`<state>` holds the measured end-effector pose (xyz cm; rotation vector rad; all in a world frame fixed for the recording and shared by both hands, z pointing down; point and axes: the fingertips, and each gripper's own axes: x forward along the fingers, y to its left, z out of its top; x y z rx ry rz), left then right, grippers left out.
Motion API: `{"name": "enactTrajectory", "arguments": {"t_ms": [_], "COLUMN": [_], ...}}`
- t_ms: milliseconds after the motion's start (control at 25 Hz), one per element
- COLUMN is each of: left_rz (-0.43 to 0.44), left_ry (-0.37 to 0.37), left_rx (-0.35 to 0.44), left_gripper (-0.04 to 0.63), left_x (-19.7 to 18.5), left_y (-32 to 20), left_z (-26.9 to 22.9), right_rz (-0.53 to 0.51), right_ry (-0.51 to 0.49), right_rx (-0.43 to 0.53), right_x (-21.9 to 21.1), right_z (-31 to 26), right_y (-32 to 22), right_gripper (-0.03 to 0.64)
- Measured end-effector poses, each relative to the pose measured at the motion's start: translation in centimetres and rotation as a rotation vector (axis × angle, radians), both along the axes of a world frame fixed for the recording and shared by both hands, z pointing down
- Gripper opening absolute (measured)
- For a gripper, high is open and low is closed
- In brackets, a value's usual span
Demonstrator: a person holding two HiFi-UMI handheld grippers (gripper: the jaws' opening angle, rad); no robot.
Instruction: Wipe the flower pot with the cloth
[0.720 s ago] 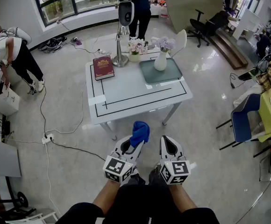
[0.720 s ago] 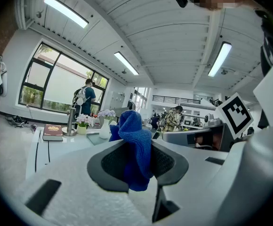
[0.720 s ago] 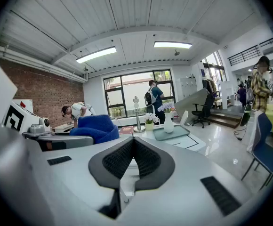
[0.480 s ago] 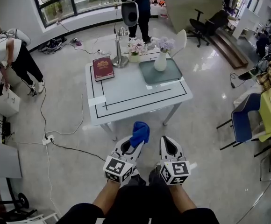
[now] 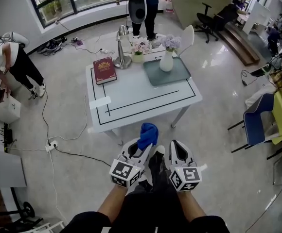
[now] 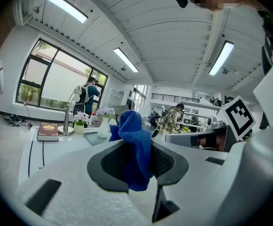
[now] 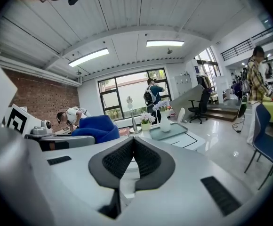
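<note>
White table (image 5: 131, 103) stands ahead of you, well apart from both grippers. Your left gripper (image 5: 142, 152) is clamped on the blue cloth (image 5: 148, 134), which bunches above its jaws. Your right gripper (image 5: 178, 152), just beside it, is closed on nothing. At the table's far end: grey tray (image 5: 175, 76), red book (image 5: 104, 70), then the small flower pot (image 5: 139, 57) between lamp (image 5: 122, 47) and white vase (image 5: 167, 62).
</note>
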<state>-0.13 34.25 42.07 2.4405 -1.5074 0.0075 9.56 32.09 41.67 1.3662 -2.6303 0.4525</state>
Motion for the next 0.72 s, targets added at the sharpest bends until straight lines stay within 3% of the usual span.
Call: {"name": "enactTrajectory", "arguments": {"t_ms": [360, 720], "left_rz": [-0.014, -0.004], "left_ry": [-0.031, -0.031], "left_rx": [-0.026, -0.043], "left_gripper": [0.106, 0.106], "left_x": [-2.1, -2.8], "left_y": [-7.1, -20.7], "left_z": [1.8, 1.9], "right_rz": [-0.023, -0.028], "right_ry": [-0.037, -0.022], "right_rx": [-0.005, -0.038], "right_x": [-2.6, -3.5], "right_z": [1.3, 2.0], "right_y": [-8.3, -21.8], "right_gripper": [0.008, 0.008]}}
